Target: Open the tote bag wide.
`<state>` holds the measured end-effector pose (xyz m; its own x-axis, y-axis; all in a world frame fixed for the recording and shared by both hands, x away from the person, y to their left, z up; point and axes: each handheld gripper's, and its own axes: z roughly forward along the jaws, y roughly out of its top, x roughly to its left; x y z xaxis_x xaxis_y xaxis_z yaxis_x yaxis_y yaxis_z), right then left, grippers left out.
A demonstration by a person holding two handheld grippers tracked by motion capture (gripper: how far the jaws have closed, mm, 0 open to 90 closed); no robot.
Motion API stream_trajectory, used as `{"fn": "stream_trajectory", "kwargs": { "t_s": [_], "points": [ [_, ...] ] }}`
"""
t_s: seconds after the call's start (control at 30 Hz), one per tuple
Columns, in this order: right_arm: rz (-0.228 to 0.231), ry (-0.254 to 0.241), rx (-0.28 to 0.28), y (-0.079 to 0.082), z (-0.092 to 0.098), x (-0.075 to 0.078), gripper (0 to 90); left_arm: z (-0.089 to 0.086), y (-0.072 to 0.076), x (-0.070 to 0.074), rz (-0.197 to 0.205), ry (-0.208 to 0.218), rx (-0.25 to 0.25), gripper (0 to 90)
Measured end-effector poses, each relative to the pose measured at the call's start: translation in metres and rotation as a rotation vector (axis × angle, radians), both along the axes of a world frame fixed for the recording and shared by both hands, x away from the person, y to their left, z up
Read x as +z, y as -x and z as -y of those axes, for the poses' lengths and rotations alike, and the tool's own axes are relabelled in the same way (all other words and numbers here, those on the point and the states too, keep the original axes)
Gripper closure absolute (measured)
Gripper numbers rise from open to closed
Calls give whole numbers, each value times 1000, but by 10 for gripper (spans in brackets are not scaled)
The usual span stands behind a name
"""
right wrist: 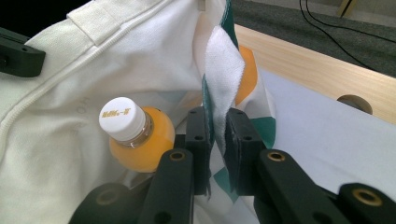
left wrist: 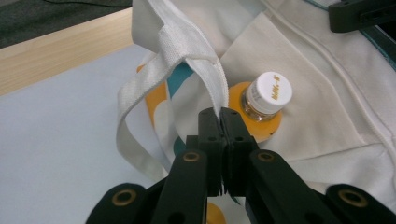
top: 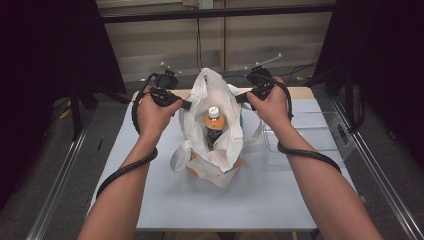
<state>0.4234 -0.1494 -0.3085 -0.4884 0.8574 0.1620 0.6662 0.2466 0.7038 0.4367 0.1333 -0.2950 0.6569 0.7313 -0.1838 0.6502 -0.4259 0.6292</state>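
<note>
Left tool [left wrist: 219,122] clamped, right tool [right wrist: 217,126] clamped

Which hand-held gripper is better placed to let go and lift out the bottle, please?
Probably the left hand-held gripper: its closed jaws pinch the white fabric bag right beside the white-capped orange bottle.

High view overhead facing forward, both tool views close, facing inward, sharing the bottle [left wrist: 268,93].

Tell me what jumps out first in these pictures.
A white cloth tote bag with orange and teal patches stands mid-table on the pale sheet, its mouth held apart. The left gripper pinches one side and the right gripper the other. Inside stands a clear bottle of orange drink with a white cap.
</note>
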Motion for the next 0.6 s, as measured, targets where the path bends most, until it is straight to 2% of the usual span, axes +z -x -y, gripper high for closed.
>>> {"fn": "stream_trajectory", "kwargs": {
  "t_s": [0.03, 0.17, 0.6],
  "points": [
    [-6, 4, -12, -1, 1, -2, 813, 0, -1, -1, 2, 6, 19, 881],
    [-9, -1, -19, -4, 4, -4, 814, -2, -3, -2, 3, -11, 14, 881],
    [-12, 0, -36, -11, 12, -14, 814, -7, -10, -9, 8, -18, 33, 881]
  ]
}}
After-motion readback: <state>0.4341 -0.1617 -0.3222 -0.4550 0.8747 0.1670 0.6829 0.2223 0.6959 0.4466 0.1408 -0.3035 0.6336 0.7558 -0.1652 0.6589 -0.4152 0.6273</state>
